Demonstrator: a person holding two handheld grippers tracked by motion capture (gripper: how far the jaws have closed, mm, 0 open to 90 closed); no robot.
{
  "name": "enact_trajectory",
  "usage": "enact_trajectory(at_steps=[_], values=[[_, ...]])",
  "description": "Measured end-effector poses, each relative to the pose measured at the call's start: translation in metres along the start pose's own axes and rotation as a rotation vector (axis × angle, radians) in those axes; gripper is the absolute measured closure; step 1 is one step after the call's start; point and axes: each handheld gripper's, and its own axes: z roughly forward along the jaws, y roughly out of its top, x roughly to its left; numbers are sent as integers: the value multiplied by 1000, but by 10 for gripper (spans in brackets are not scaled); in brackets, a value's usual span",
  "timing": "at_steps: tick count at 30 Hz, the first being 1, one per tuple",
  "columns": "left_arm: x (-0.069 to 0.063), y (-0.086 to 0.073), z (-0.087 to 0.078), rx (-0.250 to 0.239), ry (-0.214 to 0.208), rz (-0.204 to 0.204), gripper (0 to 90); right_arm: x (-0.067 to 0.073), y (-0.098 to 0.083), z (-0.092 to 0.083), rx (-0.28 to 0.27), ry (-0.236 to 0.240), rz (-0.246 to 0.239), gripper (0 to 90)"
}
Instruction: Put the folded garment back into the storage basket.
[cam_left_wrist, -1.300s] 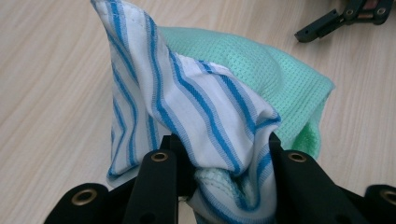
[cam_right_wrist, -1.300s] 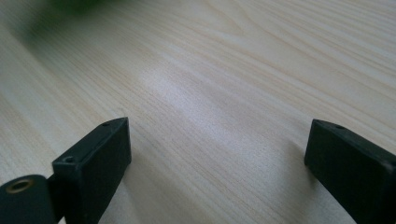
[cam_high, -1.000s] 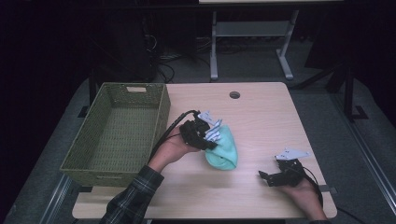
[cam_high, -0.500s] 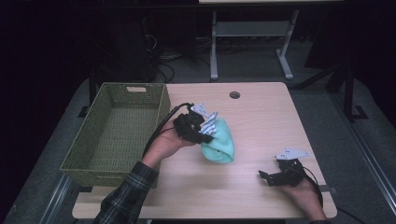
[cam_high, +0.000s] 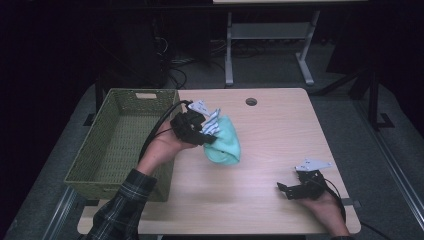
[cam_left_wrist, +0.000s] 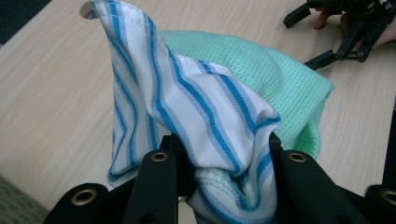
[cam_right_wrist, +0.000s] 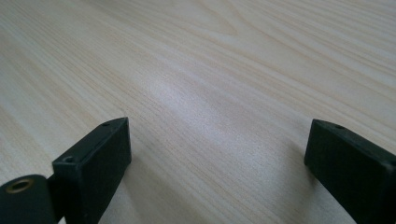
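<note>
My left gripper (cam_high: 207, 132) is shut on a bundle of two cloths, lifted off the table just right of the basket. In the left gripper view its black jaws pinch a white cloth with blue stripes (cam_left_wrist: 196, 107) wrapped over a mint green waffle cloth (cam_left_wrist: 280, 84). From above, the green cloth (cam_high: 225, 142) hangs below the gripper with the striped cloth (cam_high: 212, 121) at its top. My right gripper (cam_high: 287, 190) rests low at the table's front right. Its jaws stand wide apart over bare wood (cam_right_wrist: 219, 135), with nothing between them.
A green woven basket (cam_high: 95, 165) stands on the left part of the table, with nothing in it that I can see. A round cable hole (cam_high: 251, 102) sits near the far edge. Beyond the table are the legs of a white frame (cam_high: 229, 55) and dark floor.
My left hand has risen and moved left toward the basket, carrying the cloth bundle up off the table. The right hand has stayed in place.
</note>
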Motion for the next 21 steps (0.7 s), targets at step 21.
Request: enact_trajectory(at_steps=[21], values=[[25,-27,-49,-17,99,-84,685,0,1,2,20,-8,6,0]])
